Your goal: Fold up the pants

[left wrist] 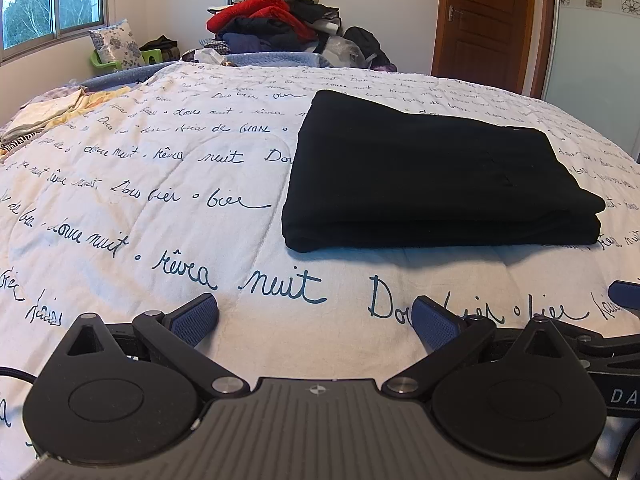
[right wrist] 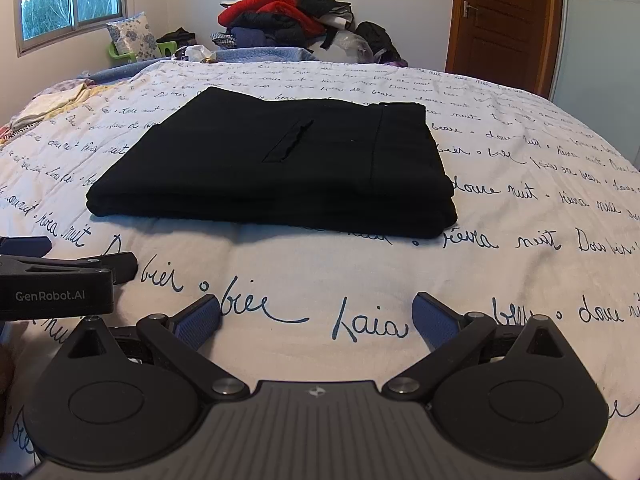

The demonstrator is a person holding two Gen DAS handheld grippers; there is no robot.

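Note:
Black pants lie folded into a flat rectangle on the white bedspread with blue script. In the right wrist view the pants show a pocket slit and a waistband on the right side. My left gripper hovers open over the bedspread, short of the pants' near edge, with nothing between its blue pads. My right gripper is also open and empty, set back from the folded stack. The left gripper's black body shows at the left edge of the right wrist view.
A heap of red, black and blue clothes rises beyond the far side of the bed. A floral pillow and a green seat sit under the window. Pale fabrics lie at the bed's left edge. A wooden door stands at back right.

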